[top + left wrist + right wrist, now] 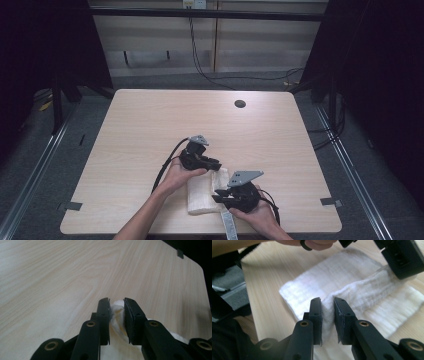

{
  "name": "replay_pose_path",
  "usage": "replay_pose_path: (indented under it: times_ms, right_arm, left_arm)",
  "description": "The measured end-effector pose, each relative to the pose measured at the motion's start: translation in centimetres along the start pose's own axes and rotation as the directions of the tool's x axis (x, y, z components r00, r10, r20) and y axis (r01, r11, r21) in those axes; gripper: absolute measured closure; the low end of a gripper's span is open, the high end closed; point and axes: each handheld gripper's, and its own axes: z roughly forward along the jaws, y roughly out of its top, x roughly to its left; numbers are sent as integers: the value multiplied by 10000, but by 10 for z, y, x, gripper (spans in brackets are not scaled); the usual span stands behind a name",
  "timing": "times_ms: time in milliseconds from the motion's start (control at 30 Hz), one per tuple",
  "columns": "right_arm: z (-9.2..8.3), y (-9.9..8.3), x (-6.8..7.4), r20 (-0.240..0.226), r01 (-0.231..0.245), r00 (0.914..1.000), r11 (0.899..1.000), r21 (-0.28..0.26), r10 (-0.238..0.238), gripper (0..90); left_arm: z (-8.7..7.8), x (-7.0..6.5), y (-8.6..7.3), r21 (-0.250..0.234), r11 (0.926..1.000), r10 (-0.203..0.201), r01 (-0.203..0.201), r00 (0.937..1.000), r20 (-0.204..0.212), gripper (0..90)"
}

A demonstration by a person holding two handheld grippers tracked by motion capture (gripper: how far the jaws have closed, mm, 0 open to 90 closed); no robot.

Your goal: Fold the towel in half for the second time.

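A white folded towel [202, 192] lies near the table's front edge between the person's two hands. My left gripper [216, 165] reaches its far right corner. In the left gripper view the jaws [116, 307] stand narrowly apart with a bunched bit of towel [115, 313] filling the gap. My right gripper [218, 196] is at the towel's near right side. Its jaws [327, 307] pinch a raised fold of the towel [317, 282], and that ridge runs away to the left gripper [402, 260] at the upper right.
The light wooden table [150, 125] has a round cable hole [240, 104] at the back right and tape tabs at its front corners. A pale strap [227, 225] hangs over the front edge. Dark floor and rails flank the table.
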Motion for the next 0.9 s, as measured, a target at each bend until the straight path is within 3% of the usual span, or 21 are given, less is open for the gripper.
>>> replay_pose_path:
  times_ms: [167, 200, 233, 333, 367, 467, 600, 633, 700, 767, 800, 900]
  right_arm:
    - [-7, -6, 0, 513, -35, 9987, 9999, 146, 27, 690]
    - [-9, -6, -1, 562, -48, 9984, 9999, 162, 39, 687]
    - [-16, -7, -1, 864, 133, 9962, 9999, 45, -136, 682]
    - [-21, -7, -4, 833, -39, 9965, 10000, -82, 46, 665]
    - [-22, -9, -8, 1002, -134, 9949, 9999, 54, 128, 644]
    - [-21, -10, -12, 1083, -315, 9937, 9993, 214, 290, 602]
    - [-22, -12, -14, 1269, -385, 9913, 9990, 204, 356, 567]
    - [-28, -12, -16, 1430, -312, 9892, 9994, -126, 327, 586]
    - [-33, -10, -19, 1325, -353, 9903, 9984, -439, 409, 608]
    - [-36, -9, -23, 1229, -380, 9914, 9979, -522, 442, 618]
    - [-38, -8, -25, 1314, -386, 9903, 9978, -534, 454, 620]
    - [-40, -8, -29, 1275, -430, 9906, 9975, -567, 499, 613]
  left_arm:
    - [1, -3, 1, -153, 9999, 65, -63, 9999, 121, 707]
    - [1, -5, 1, -68, 9999, 132, -130, 9997, 192, 680]
    - [0, -8, 2, -54, 9996, 287, -287, 9996, 37, 582]
    - [-2, -9, 4, -232, 9994, 263, -263, 9997, -14, 527]
    - [-6, -8, 6, -335, 9991, 261, -269, 9994, -234, 464]
    - [-9, -6, 7, -464, 9986, 254, -268, 9992, -299, 429]
    - [-17, -6, 8, -586, 9979, 231, -266, 9979, -603, 419]
    - [-21, -7, 7, -572, 9978, 280, -322, 9969, -731, 419]
    - [-25, -9, 5, -552, 9975, 398, -446, 9955, -862, 422]
    - [-29, -12, 1, -561, 9969, 470, -546, 9906, -1283, 440]
    - [-33, -13, -1, -436, 9965, 656, -717, 9896, -1277, 453]
    - [-37, -15, -3, -380, 9964, 691, -756, 9862, -1504, 468]
